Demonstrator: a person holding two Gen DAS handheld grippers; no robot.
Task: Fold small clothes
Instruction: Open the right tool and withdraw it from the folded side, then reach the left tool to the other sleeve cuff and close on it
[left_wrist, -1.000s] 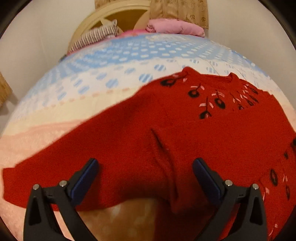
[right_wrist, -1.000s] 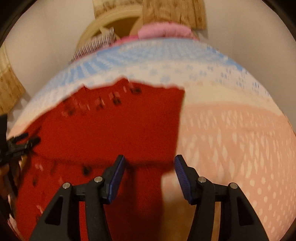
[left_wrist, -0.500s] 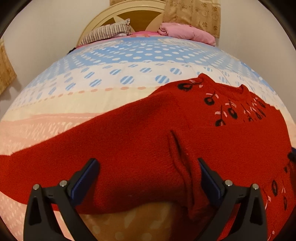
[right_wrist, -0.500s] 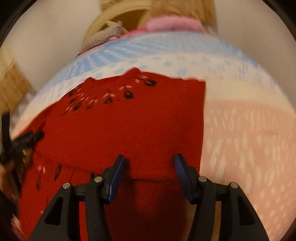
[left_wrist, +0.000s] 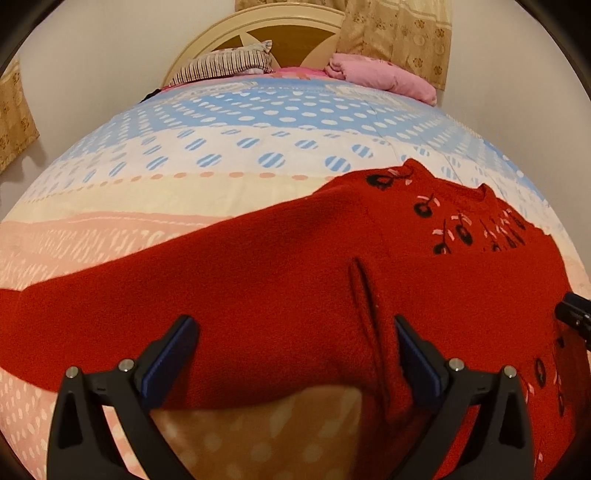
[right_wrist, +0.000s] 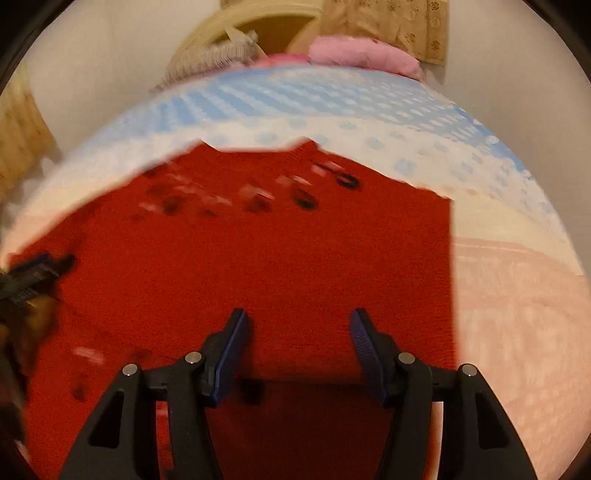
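Red knit sweater (left_wrist: 295, 295) lies flat near the foot edge of the bed (left_wrist: 221, 147), neckline toward the headboard, one sleeve stretched toward the bed's left edge, spread ready for folding. Left gripper (left_wrist: 295, 354) hovers released over the sleeve seam; right gripper (right_wrist: 297, 347), also released, hangs above the body.

Red knit sweater (left_wrist: 295, 295), black flower motifs, one sleeve outstretched, other folded in
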